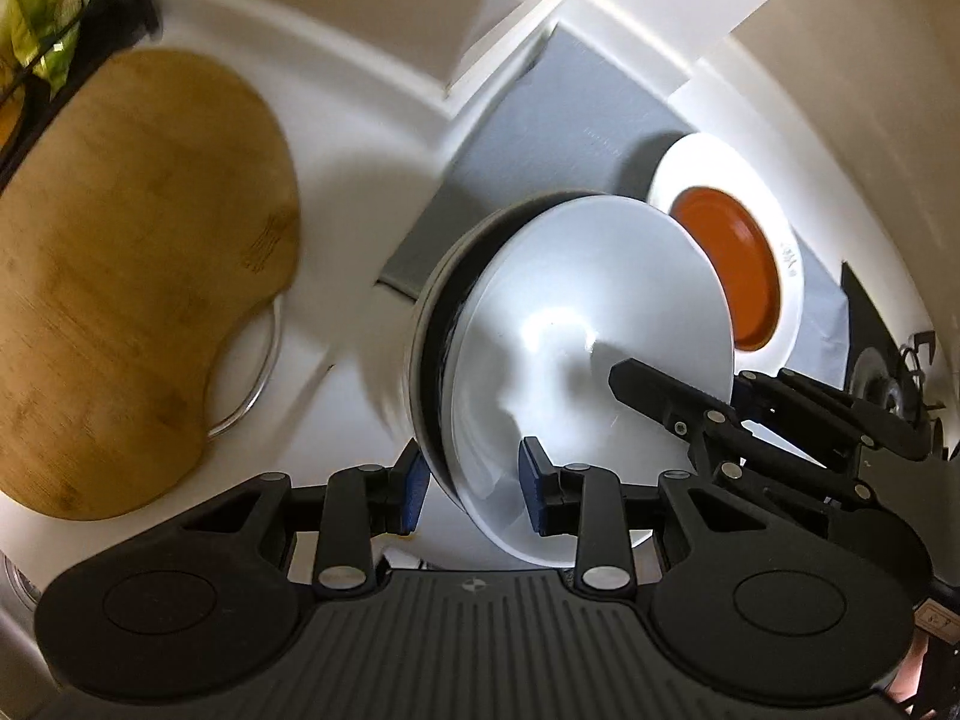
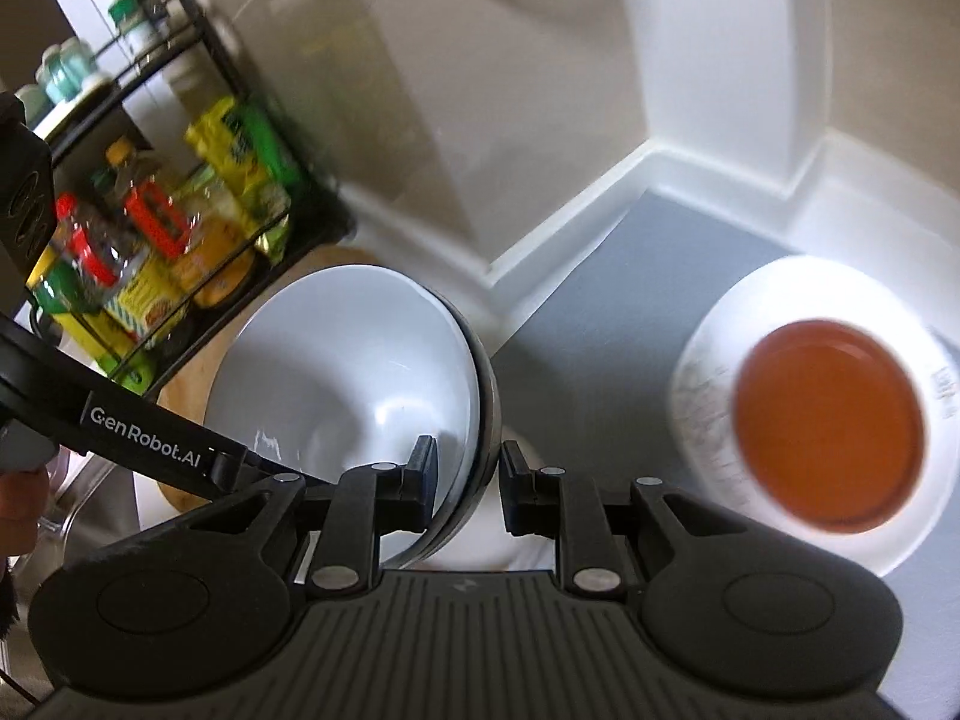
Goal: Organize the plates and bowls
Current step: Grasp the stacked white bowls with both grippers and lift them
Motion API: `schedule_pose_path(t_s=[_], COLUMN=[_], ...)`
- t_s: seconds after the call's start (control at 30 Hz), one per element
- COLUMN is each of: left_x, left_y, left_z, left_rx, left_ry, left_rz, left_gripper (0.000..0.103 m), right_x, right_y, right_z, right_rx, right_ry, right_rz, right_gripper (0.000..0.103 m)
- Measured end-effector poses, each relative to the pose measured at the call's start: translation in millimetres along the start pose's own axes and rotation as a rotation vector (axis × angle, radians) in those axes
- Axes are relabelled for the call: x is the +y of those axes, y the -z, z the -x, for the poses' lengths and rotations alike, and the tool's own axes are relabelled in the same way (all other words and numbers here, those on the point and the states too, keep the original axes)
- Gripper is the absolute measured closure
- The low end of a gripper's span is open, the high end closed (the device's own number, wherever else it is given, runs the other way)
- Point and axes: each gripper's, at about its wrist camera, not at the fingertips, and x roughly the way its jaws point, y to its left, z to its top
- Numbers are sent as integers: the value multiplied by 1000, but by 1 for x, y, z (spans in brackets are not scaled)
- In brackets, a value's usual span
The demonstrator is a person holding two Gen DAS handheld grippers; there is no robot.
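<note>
both grippers [image 1: 474, 489] [image 2: 465, 483] astride stacked bowls [image 1: 576, 330]

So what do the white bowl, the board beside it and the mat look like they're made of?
White bowl: probably glazed ceramic, smooth and glossy with bright highlights; hard plastic isn't ruled out. Board: wood or bamboo, matte, with visible grain stripes. Mat: dull flat grey, no shine, perhaps silicone or fabric; too blurred to tell.

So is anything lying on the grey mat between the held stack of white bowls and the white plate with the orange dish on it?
Nothing visible: the grey mat lies bare between the stack of white bowls and the white plate carrying the orange dish.
</note>
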Motion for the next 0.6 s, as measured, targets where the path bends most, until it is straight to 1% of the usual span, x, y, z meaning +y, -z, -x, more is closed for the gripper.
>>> schedule_pose_path(t_s=[0.13, 0.27, 0.3, 0.4, 0.47, 0.53, 0.6], left_x=[11, 17, 20, 19, 21, 25, 28], left_y=[0, -2, 3, 2, 2, 1, -1], left_z=[-17, -35, -33, -41, -44, -47, -45], left_rx=[46, 85, 92, 96, 99, 100, 74], left_ry=[17, 28, 28, 35, 47, 56, 60], left_rz=[-14, -42, -45, -63, -69, -71, -94], left_gripper=[68, 68, 68, 68, 68, 69, 71], right_x=[8, 4, 2, 0, 1, 1, 1], right_y=[9, 23, 25, 30, 32, 32, 31], right_z=[-16, -26, -29, -36, -40, -42, -42], right_rx=[42, 72, 78, 89, 98, 104, 99], right_ry=[19, 43, 50, 68, 84, 96, 114], right_rz=[-7, -26, -36, -57, -47, -48, -48], right_gripper=[80, 80, 80, 80, 80, 79, 71])
